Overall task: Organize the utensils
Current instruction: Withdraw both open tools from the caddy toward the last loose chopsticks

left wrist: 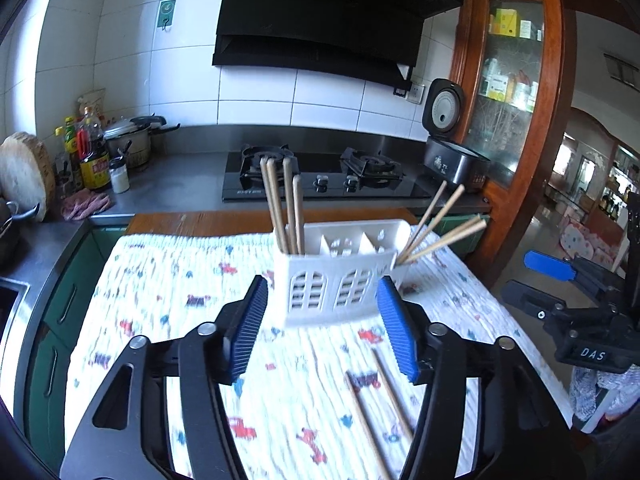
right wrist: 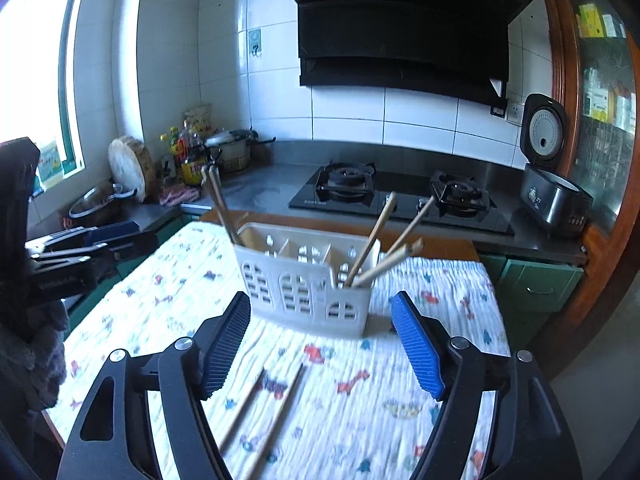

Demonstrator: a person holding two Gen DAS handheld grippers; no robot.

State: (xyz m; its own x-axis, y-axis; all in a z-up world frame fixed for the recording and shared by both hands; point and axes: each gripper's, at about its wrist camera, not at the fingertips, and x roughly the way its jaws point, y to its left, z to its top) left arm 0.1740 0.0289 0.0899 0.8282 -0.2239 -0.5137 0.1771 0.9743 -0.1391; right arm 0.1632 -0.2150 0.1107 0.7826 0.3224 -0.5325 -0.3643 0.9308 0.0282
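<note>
On the patterned cloth (right wrist: 400, 400), two chopsticks (right wrist: 276, 412) point toward the holder (right wrist: 304, 288); both grippers open, empty.

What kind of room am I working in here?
A home kitchen, most likely. A two-burner gas hob sits in a steel counter under a black extractor hood, with a rice cooker beside it and sauce bottles at the far end.

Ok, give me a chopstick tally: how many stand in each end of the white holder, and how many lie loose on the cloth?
Chopsticks in the holder's left end compartment: 4
Chopsticks in the holder's right end compartment: 4
Chopsticks loose on the cloth, in front of the holder: 2
Total: 10
</note>
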